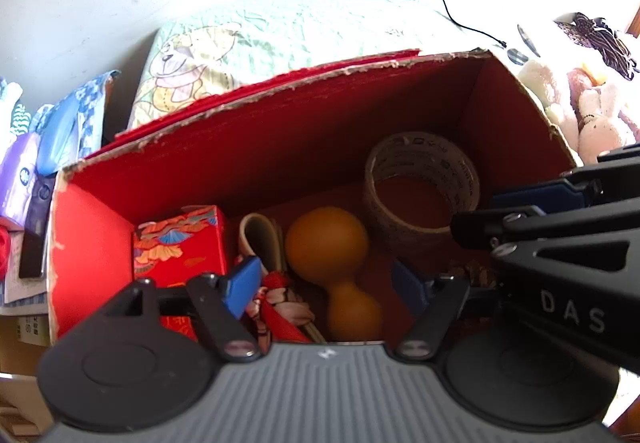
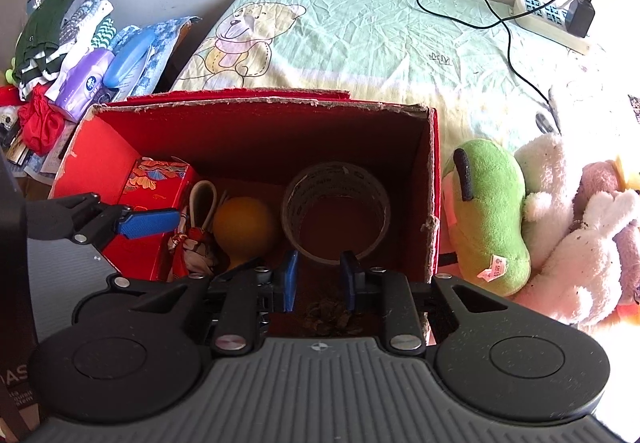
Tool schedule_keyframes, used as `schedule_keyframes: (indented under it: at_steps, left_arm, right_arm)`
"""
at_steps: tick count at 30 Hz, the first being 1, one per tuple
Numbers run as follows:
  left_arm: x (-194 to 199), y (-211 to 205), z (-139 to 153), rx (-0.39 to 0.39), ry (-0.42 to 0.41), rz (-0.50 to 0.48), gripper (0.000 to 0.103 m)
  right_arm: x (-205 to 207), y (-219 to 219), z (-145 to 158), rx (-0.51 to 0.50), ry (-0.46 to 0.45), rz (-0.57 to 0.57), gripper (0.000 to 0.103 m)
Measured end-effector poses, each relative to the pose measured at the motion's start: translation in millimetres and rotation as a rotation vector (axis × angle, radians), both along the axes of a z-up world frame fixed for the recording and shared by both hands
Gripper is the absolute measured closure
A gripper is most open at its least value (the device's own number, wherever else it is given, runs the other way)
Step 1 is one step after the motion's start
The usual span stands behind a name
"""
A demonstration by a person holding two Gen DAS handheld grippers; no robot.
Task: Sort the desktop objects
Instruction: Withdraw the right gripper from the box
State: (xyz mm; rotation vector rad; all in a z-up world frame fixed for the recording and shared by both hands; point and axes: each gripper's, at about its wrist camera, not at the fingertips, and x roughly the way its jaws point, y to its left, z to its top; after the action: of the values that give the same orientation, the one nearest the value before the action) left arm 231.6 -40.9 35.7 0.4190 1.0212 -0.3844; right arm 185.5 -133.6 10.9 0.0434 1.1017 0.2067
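A red cardboard box (image 1: 280,131) (image 2: 256,131) stands open on the bed. Inside lie a roll of brown tape (image 1: 420,195) (image 2: 336,215), an orange gourd-shaped toy (image 1: 332,255) (image 2: 244,227), a small red patterned carton (image 1: 180,247) (image 2: 152,183), a white loop (image 1: 260,239) and a red patterned cloth bundle (image 1: 280,303) (image 2: 196,247). My left gripper (image 1: 324,287) hangs open over the gourd. My right gripper (image 2: 319,279) is open inside the box near the tape, with a brown pinecone-like object (image 2: 328,317) (image 1: 472,271) on the floor just below its fingers.
Plush toys, one green (image 2: 488,219) and one white (image 2: 568,243), press against the box's right wall. A power strip (image 2: 548,19) with a black charger and cable lies at the far right. A pile of clothes and packets (image 2: 80,55) sits left of the box.
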Motion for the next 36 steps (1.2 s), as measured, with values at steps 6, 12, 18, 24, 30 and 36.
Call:
schedule_keyframes:
  at_steps: [6,12,18,24,30,36]
  left_arm:
    - [-3.6,7.0,-0.1,0.017,-0.007,0.031,0.02]
    - [-9.1,11.5,1.3,0.04,-0.031,0.044,0.016]
    - [-12.0,17.5,5.6,0.061,-0.063,0.064,0.012]
    - [-13.2,26.7,8.8,0.067,-0.073,0.097,0.01]
    - [-13.8,34.7,10.6,0.066,-0.068,0.131,0.009]
    - [-13.0,41.0,11.5,0.065,-0.056,0.162,0.008]
  right_arm:
    - [-7.4,4.6,-2.6,0.002,-0.021,-0.019,0.079]
    - [-15.1,6.3,-4.2,0.011,-0.04,-0.045,0.079]
    - [-22.1,7.7,-4.9,0.033,-0.057,-0.088,0.079]
    - [-26.8,7.6,-2.5,0.035,-0.074,-0.117,0.078]
    - [-31.0,8.7,-2.3,0.035,-0.076,-0.123,0.078]
    - [-36.0,12.4,-3.2,0.03,-0.085,-0.126,0.078]
